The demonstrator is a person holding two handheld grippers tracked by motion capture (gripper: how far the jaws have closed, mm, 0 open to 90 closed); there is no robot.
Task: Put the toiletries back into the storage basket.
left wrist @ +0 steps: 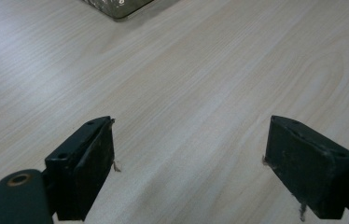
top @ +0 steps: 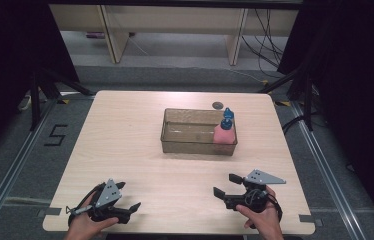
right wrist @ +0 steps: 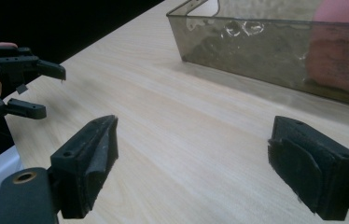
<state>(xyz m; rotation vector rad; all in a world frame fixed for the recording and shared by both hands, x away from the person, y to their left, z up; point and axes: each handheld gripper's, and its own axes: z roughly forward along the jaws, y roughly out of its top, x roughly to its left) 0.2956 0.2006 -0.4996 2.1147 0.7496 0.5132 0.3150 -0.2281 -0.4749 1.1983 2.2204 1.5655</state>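
Observation:
A clear smoky plastic bin [top: 185, 146] stands on the wooden table [top: 125, 145], right of centre. Inside its right end stands a pink bottle [top: 223, 134] with a blue cap [top: 226, 124]; a second blue cap [top: 228, 114] shows just behind it. The right gripper view has the bin's wall [right wrist: 256, 51] and the pink bottle [right wrist: 340, 56] behind it. My left gripper [top: 129, 197] rests near the table's front left, held by a hand, open and holding nothing. My right gripper [top: 227, 184] sits at the front right, also open and holding nothing, pointing toward the bin. Bare wood lies between the left gripper's [left wrist: 189, 149] jaws.
A small dark round disc [top: 218, 105] lies on the table behind the bin. The table's front edge runs just below both hands. A "5" mark [top: 55, 135] is on the floor at left. Black stands and cables flank the table.

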